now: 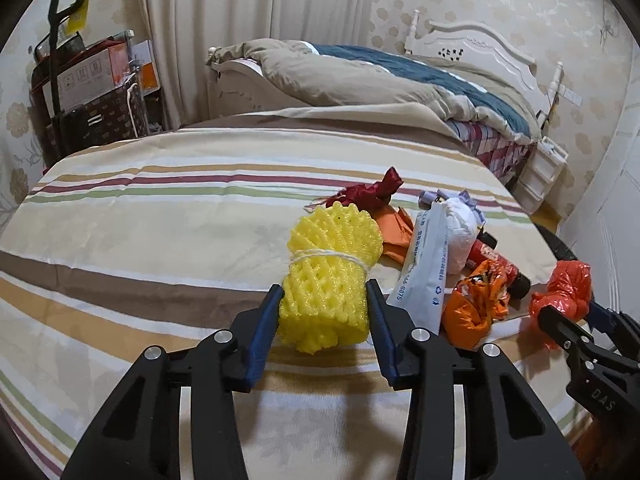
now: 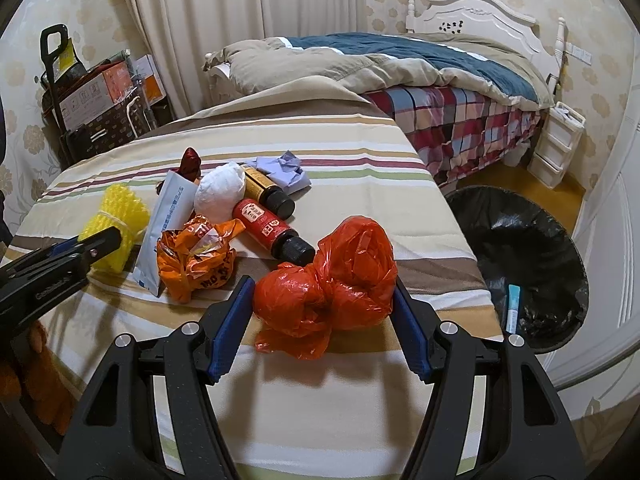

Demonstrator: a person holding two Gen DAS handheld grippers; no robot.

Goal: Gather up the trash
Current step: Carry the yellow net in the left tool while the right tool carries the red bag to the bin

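Left gripper point(image 1: 326, 312) pinches the yellow foam net point(image 1: 328, 276), right gripper point(image 2: 324, 320) brackets the red bag point(image 2: 332, 284), fingers barely touching, bin point(image 2: 532, 264) waiting at three o'clock for both drops.

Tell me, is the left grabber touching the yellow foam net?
Touching. In the left wrist view, both blue pads of the left gripper press against the sides of the yellow foam net, with no gap showing on either side.
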